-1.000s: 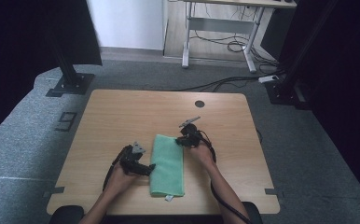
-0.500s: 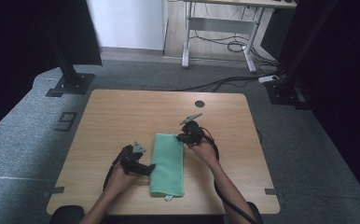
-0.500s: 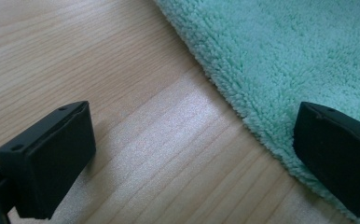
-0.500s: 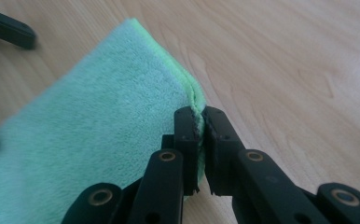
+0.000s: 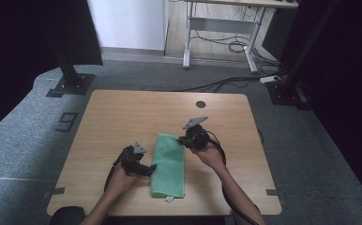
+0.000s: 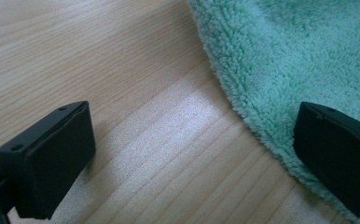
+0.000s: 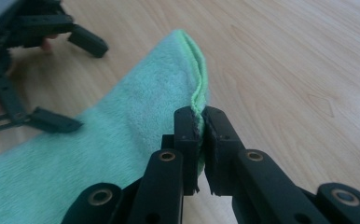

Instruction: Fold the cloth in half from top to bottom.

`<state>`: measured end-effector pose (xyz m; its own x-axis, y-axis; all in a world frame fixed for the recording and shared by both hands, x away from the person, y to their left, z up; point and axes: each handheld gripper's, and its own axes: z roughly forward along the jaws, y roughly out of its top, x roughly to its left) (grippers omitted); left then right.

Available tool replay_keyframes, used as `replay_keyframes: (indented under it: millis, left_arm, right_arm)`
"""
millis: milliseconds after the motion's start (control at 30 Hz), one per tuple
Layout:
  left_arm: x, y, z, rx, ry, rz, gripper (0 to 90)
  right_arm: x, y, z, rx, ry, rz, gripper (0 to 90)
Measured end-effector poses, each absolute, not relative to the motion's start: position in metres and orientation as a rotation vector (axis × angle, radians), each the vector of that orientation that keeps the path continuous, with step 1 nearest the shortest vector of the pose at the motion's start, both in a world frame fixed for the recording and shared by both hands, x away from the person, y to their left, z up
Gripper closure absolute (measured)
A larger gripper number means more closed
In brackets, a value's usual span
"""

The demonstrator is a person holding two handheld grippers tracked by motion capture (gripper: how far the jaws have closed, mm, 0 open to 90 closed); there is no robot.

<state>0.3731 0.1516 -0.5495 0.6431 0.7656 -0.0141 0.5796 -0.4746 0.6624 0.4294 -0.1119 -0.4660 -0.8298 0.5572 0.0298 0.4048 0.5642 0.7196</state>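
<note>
Jaws of the left gripper (image 5: pixel 147 168) are held wide apart, one on bare wood and one over the towel's (image 5: pixel 169 164) left hem, with nothing clamped between them. The green towel is laid folded near the table's (image 5: pixel 123 117) front edge, its long axis running from front to back. At the towel's far right corner the right gripper (image 7: pixel 200 122) is pinched closed on the doubled hem, which is raised off the wood. That corner is nearest the right hand, so any fold is judged to travel leftward or toward the front edge.
</note>
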Motion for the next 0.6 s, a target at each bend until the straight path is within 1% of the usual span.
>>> replay_keyframes:
  millis: [367,600]
  left_arm:
    - [0.373,0.151,-0.549,2.222,1.045,0.377,0.0]
    - [0.373,0.151,-0.549,2.220,1.048,0.378,0.0]
  right_arm:
    - [0.398,-0.120,-0.460,0.750,2.613,1.200,83.5]
    - [0.381,-0.129,-0.465,0.751,2.635,1.273,83.4]
